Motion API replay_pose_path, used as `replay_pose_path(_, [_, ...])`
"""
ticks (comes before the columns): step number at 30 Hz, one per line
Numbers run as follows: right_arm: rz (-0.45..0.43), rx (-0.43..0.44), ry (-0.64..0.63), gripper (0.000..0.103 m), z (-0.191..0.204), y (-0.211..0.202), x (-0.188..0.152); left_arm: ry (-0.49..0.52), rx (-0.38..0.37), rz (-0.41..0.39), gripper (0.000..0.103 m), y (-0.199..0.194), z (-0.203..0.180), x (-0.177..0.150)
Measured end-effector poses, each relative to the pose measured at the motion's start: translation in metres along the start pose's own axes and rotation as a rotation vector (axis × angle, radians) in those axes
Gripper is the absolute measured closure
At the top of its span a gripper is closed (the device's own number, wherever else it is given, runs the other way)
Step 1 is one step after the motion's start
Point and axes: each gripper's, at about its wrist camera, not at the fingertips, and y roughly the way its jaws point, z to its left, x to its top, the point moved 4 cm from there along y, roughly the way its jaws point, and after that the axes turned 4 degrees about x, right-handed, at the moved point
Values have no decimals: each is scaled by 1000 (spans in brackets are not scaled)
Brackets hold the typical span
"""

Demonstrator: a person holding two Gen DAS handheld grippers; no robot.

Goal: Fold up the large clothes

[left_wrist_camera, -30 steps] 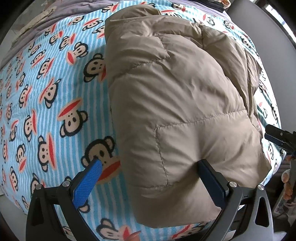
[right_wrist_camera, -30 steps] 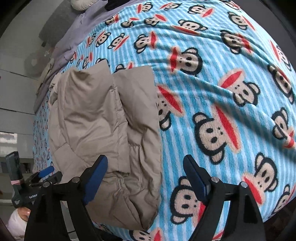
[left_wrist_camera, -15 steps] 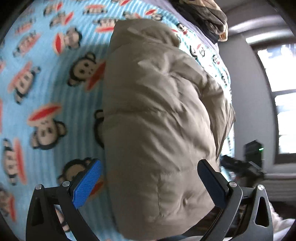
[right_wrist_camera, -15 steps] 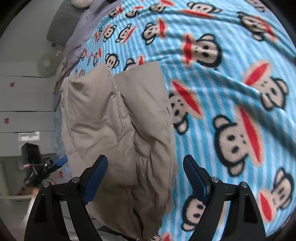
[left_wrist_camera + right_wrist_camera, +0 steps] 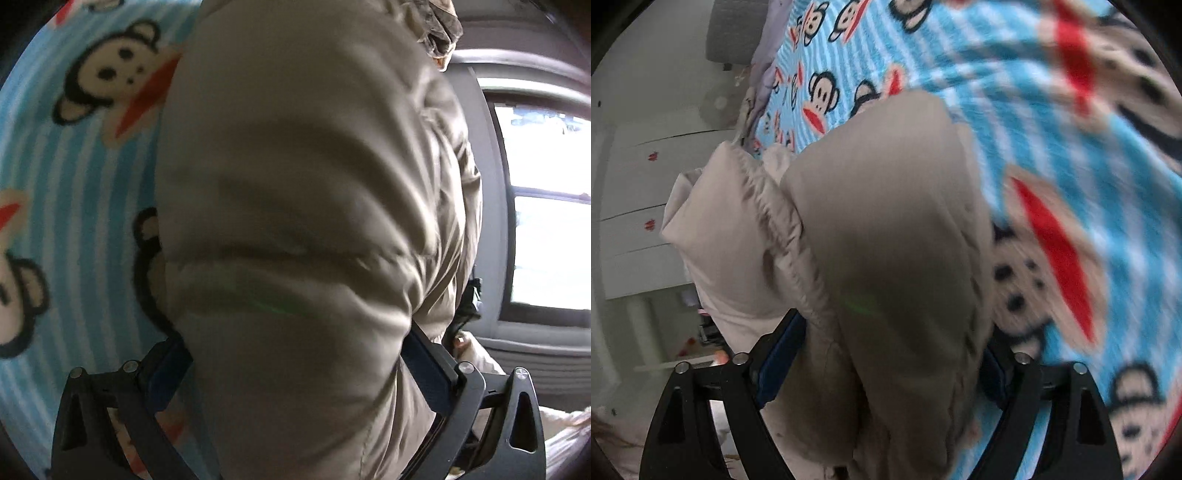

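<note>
A folded beige puffer jacket point(image 5: 295, 206) lies on the bed and fills most of the left wrist view. My left gripper point(image 5: 295, 354) has pushed onto its near end, and the thick bundle sits between the wide-set jaws and bulges over the fingertips. In the right wrist view the same jacket point(image 5: 886, 236) sits between the jaws of my right gripper point(image 5: 886, 350), whose blue pads are partly hidden by the fabric. Both grippers are still spread wide around the bundle.
The bed is covered by a blue striped monkey-print blanket point(image 5: 74, 177) point(image 5: 1052, 110). A window point(image 5: 546, 210) and grey wall are to the right in the left wrist view. White cupboards point(image 5: 639, 184) and a grey pillow point(image 5: 735, 29) show in the right wrist view.
Both grippers have moved forward onto the jacket's ends, so the bundle now sits between their jaws. The views have tilted and come much closer to the jacket.
</note>
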Motion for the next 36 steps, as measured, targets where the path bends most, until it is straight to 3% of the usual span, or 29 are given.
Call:
replay_pose_path(2, [22, 38, 2, 0, 5, 13, 6, -17, -27, 8, 0, 10, -2, 4])
replay_pose_path(7, [10, 49, 22, 0, 17, 33, 13, -16, -32, -17, 1, 15, -12, 9])
replay_pose_path(9, [-12, 65, 43, 6, 22, 33, 11, 12, -37, -33, 11, 7, -19, 7])
replay_pose_path(11, [-34, 84, 48, 25, 30, 30, 5, 40, -63, -42, 18, -7, -26, 7])
replay_pose_path(13, [-55, 92, 34, 33, 45, 28, 0, 86, -72, -50, 19, -23, -35, 9])
replay_pose_path(19, [-136, 129, -16, 36, 110, 49, -10, 174, -86, -73, 19, -92, -37, 32])
replay_pose_path(23, [-157, 178, -50, 36, 164, 100, -7, 209, -35, -122, 19, -154, -12, 54])
replay_pose_path(28, [-120, 197, -96, 36, 216, 195, 17, 165, 50, -180, 19, -216, 50, 84])
replay_pose_path(32, [-81, 178, -106, 36, 234, 263, 41, 99, 110, -197, 18, -229, 103, 108])
replay_pose_path(36, [-57, 114, -56, 36, 225, 315, 61, -19, 111, -186, 4, -207, 156, 120])
